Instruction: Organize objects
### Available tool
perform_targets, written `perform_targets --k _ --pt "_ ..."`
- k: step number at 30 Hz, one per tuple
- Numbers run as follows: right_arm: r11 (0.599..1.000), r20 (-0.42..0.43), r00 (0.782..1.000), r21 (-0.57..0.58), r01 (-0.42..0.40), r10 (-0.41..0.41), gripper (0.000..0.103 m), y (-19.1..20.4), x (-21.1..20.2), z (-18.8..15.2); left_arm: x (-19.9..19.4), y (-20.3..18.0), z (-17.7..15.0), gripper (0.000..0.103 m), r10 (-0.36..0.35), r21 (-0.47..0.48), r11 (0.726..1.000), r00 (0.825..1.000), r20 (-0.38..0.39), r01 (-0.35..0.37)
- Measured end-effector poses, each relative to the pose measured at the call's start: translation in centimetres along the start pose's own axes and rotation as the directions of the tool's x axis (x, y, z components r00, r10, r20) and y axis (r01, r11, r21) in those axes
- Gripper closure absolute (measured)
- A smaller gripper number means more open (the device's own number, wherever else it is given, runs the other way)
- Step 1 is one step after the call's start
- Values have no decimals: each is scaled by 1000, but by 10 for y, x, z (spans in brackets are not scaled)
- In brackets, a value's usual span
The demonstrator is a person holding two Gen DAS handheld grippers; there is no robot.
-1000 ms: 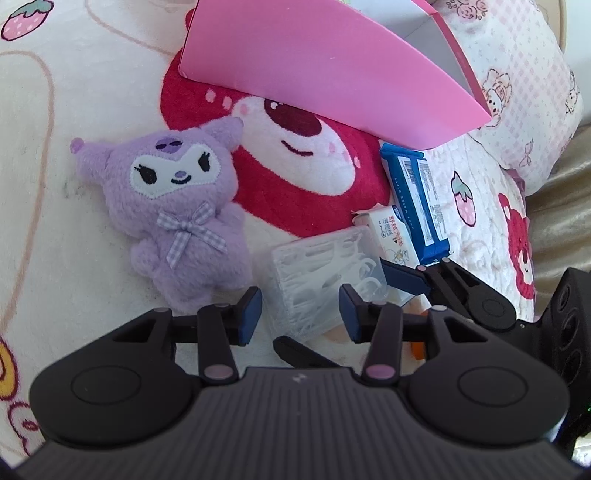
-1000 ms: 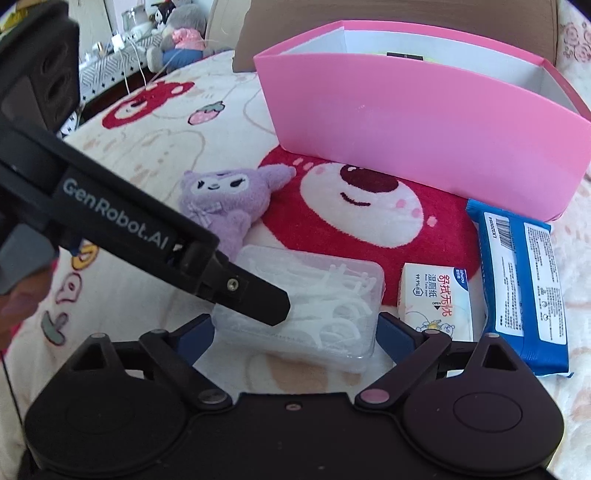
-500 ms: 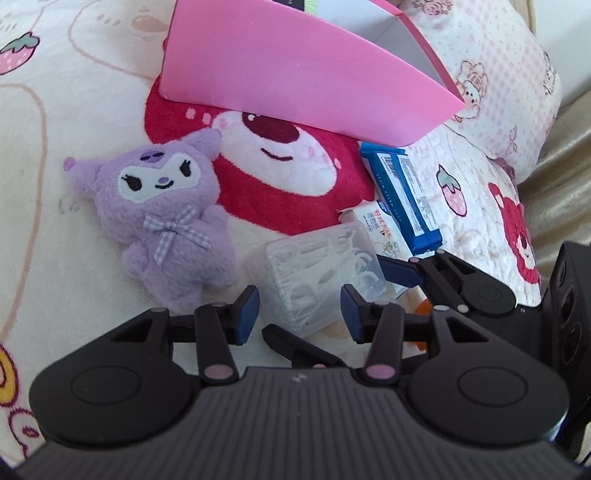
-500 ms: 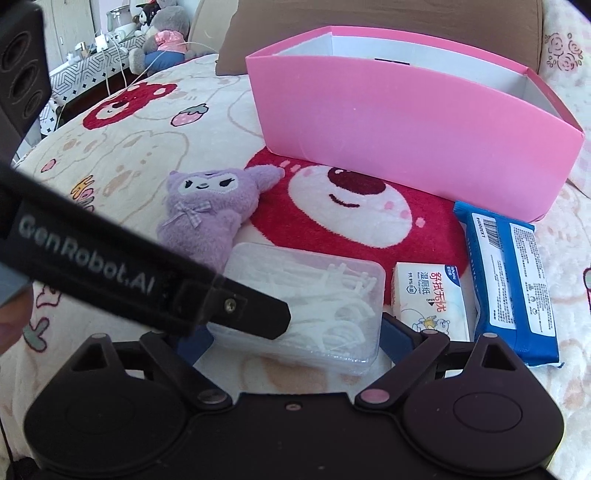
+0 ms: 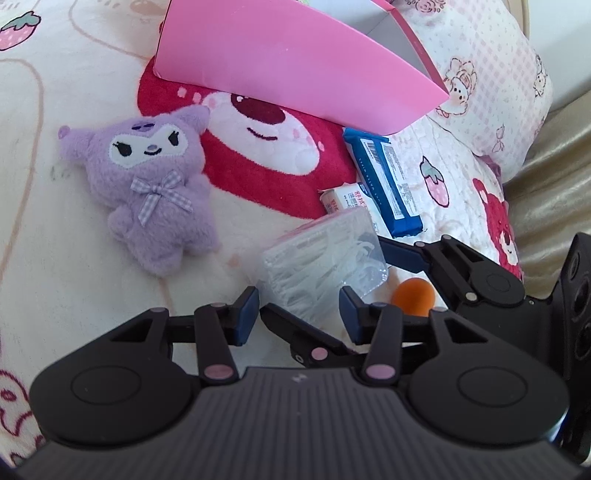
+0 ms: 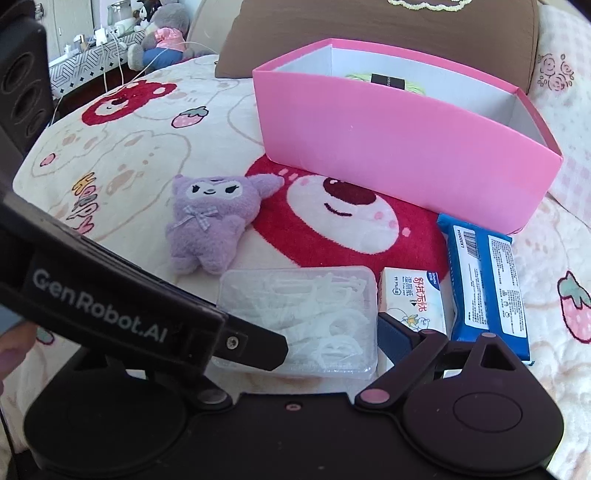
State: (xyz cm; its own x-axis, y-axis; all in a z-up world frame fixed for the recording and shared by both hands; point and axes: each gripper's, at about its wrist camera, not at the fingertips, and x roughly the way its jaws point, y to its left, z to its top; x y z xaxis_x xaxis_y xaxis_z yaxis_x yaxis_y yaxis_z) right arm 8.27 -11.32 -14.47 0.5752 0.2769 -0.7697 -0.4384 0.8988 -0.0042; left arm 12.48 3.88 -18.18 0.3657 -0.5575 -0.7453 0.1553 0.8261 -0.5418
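A clear box of floss picks (image 5: pixel 325 266) (image 6: pixel 295 314) lies tilted on the blanket. My right gripper (image 5: pixel 332 282) (image 6: pixel 299 332) is shut on it, one pad at each end. My left gripper (image 5: pixel 298 314) stands open just behind the box with nothing between its pads, and its black finger (image 6: pixel 258 343) crosses the box's near left corner. A purple plush (image 5: pixel 155 188) (image 6: pixel 214 221) lies to the left. A blue wipes pack (image 5: pixel 384 184) (image 6: pixel 484 288) and a small tissue pack (image 5: pixel 343 199) (image 6: pixel 410 299) lie on the right. An open pink box (image 5: pixel 288 62) (image 6: pixel 388 147) stands behind.
A yellow-green item (image 6: pixel 369 79) sits inside the pink box. A pink-patterned pillow (image 5: pixel 491 85) lies right of it and a brown cushion (image 6: pixel 369 26) behind. An orange spot (image 5: pixel 412 295) shows by the floss box. The blanket drops off at the far left toward a cluttered shelf (image 6: pixel 92 48).
In the left wrist view the floss box has tipped and shifted right with the right gripper's fingers on it, uncovering an orange spot. The left gripper's jaws stand as before.
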Motion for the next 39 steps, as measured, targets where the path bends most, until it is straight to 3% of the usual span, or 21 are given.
perform_targets --k 7,15,19,23,30,34,39 --pt "998 2 999 42 -40 39 9 -4 -10 -6 -11 -7 -6 58 -6 28 1000 1000 7 6" --pt "994 -55 995 74 -81 86 7 -8 1 -11 -3 0 -7 61 26 26 999 1000 4 -26" --pt "993 -53 995 93 -76 81 7 -11 8 -19 -1 6 -6 60 9 2 1000 1000 23 -9" --pt "993 -32 997 89 -73 76 7 -11 9 -22 4 11 -8 54 -12 10 1000 998 58 11" --pt "996 7 998 68 -58 58 7 -8 4 -25 -1 8 -14 55 -25 13 1000 996 91 24" --pt "998 18 999 41 -43 43 8 -1 -2 -23 -9 14 -18 55 -49 -35 998 995 83 52" --pt "999 21 999 22 -34 34 8 8 -9 -20 -20 10 -20 57 -30 -39 999 997 76 33"
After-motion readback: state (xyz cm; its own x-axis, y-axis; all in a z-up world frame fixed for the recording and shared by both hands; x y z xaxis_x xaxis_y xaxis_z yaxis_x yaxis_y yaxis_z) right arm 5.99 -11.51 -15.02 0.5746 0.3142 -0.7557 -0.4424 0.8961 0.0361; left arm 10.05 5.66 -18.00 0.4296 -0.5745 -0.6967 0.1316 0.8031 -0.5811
